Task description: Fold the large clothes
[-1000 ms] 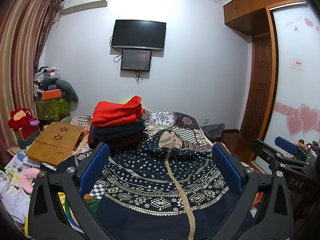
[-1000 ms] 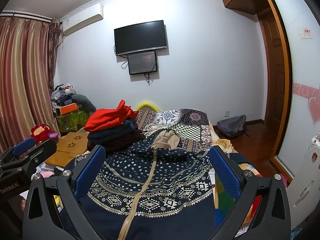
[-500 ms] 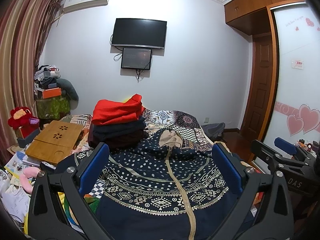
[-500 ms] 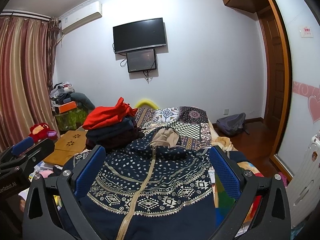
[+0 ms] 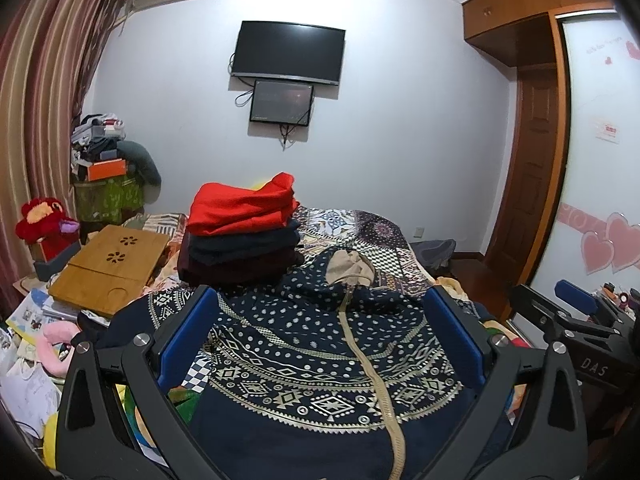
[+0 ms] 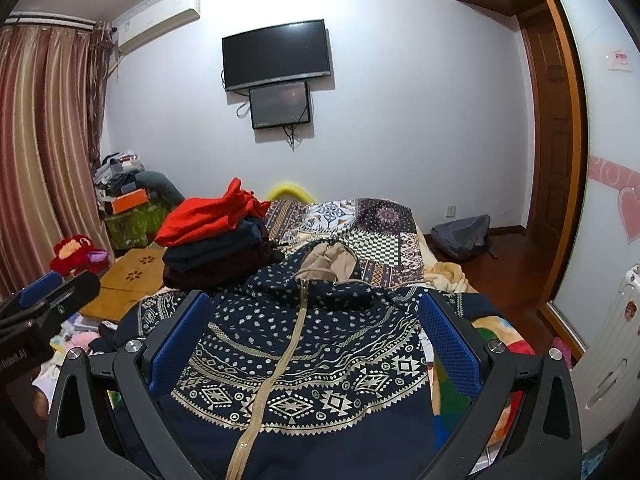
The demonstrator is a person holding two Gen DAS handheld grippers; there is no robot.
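jacket [image 5: 320, 344] flat on bed [image 5: 372, 240], hood toward frame top, zipper running bottom-to-top | left claw [image 5: 320, 332] spread wide, empty | right claw [image 6: 314, 328] spread wide, empty

Both tongs, left [image 5: 320, 332] and right [image 6: 314, 330], seemingly level, gape wide.

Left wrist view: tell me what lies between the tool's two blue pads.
The navy patterned jacket lies spread there, zipper running down its middle. The left tool stands open above it, gripping nothing. The right wrist view shows the same under the right tool.
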